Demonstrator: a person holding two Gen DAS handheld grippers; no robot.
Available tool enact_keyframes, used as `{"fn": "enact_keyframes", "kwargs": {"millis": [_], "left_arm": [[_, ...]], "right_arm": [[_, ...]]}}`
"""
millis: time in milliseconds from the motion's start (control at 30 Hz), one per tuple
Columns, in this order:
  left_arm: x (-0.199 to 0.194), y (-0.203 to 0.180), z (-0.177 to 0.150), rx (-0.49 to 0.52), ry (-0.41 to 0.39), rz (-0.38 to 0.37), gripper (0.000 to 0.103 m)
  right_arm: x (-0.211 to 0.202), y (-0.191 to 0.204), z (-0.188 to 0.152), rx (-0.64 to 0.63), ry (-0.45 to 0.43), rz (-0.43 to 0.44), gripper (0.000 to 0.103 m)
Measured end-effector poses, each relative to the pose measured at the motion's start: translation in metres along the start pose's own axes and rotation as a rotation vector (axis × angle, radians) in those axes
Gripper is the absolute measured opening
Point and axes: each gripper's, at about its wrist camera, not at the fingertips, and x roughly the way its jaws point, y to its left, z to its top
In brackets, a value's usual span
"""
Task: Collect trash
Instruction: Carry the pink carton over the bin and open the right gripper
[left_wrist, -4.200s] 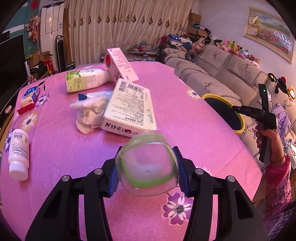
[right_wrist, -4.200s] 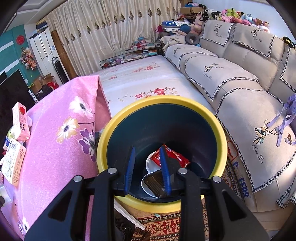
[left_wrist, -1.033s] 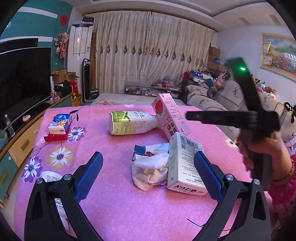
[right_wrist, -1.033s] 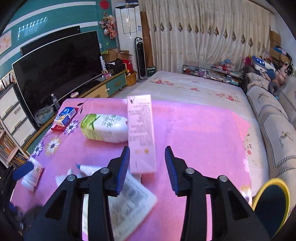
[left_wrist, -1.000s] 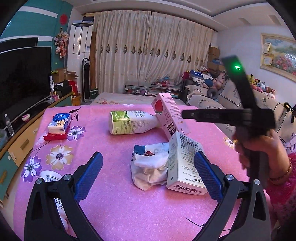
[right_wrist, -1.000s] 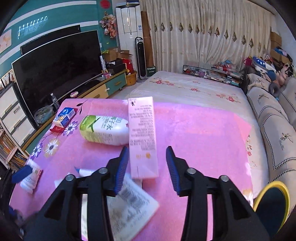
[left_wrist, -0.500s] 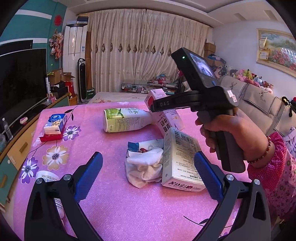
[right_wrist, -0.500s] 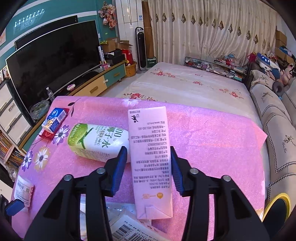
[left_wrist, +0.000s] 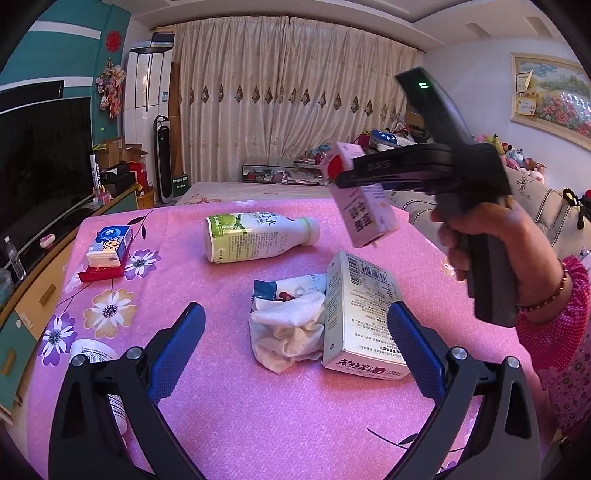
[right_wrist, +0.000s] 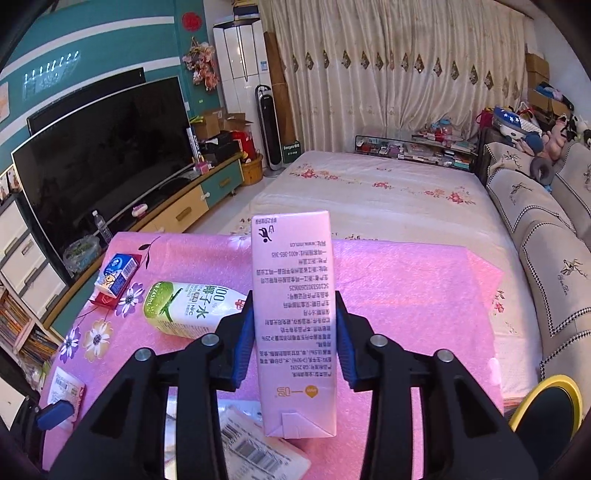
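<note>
Carton clamped in R gripper, lifted off table

Carton (right_wrist: 293, 325), pink, tall: pinched between blue pads (right_wrist: 242, 339) of R gripper (right_wrist: 293, 338), one pad on each long side. In L wrist view carton (left_wrist: 364, 205) hangs tilted in the air, above the far right part of the table, clear of the pink cloth (left_wrist: 229, 398). R hand (left_wrist: 491, 240) wraps the grip handle; green LED lit on top.

L gripper (left_wrist: 295, 343): jaws wide, nothing between them, hovering low at near edge over the wad + box.

On table:
- bottle (left_wrist: 258, 238), white w/ green label, lying on its side, far centre, cap pointing right. Also seen in R wrist view (right_wrist: 192, 310), left of carton.
- box (left_wrist: 362, 317), white w/ barcode, lying flat, near right.
- tissue wad (left_wrist: 290, 330), crumpled, touching box's left side; a blue-white wrapper under it.
- tissue pack (left_wrist: 110, 246), blue/white, far left, sitting on a red item.
- small white bottle (left_wrist: 92, 356), near left, partly behind L finger.

Bin (right_wrist: 550, 398), yellow rim, dark inside, off the right side of table, only an edge showing in R wrist view.
</note>
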Motion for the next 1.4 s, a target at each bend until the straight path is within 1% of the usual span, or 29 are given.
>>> {"fn": "enact_keyframes", "kwargs": {"millis": [133,300,433,533,600,733,833,933,1167,1400], "left_arm": [[0.000,-0.001,-0.001,0.006,-0.001,0.002,0.097],[0.001,-0.003,-0.002,0.019,0.001,0.005,0.097],[0.001,-0.005,-0.003,0.023,0.004,0.001,0.097],[0.000,-0.006,-0.003,0.026,0.007,0.001,0.097],[0.000,-0.008,-0.004,0.032,0.005,0.000,0.097],[0.001,-0.010,-0.004,0.044,0.006,0.003,0.097],[0.001,-0.011,-0.004,0.051,0.011,0.004,0.097],[0.002,-0.012,-0.005,0.056,0.012,0.002,0.097],[-0.002,-0.020,-0.006,0.089,-0.002,-0.030,0.097],[-0.002,-0.033,-0.009,0.143,-0.001,-0.061,0.097]], "right_arm": [[-0.024,-0.022,-0.008,0.031,-0.020,-0.010,0.037],[-0.062,-0.065,-0.032,0.101,-0.053,-0.039,0.037],[-0.096,-0.109,-0.056,0.156,-0.080,-0.121,0.037],[-0.114,-0.148,-0.080,0.215,-0.076,-0.188,0.037],[-0.119,-0.176,-0.095,0.257,-0.061,-0.239,0.037],[-0.118,-0.230,-0.136,0.359,-0.003,-0.328,0.037],[-0.108,-0.256,-0.164,0.422,0.038,-0.371,0.037],[-0.099,-0.273,-0.185,0.458,0.067,-0.406,0.037],[-0.077,-0.295,-0.212,0.501,0.133,-0.452,0.038],[-0.071,-0.298,-0.225,0.509,0.155,-0.462,0.039]]}}
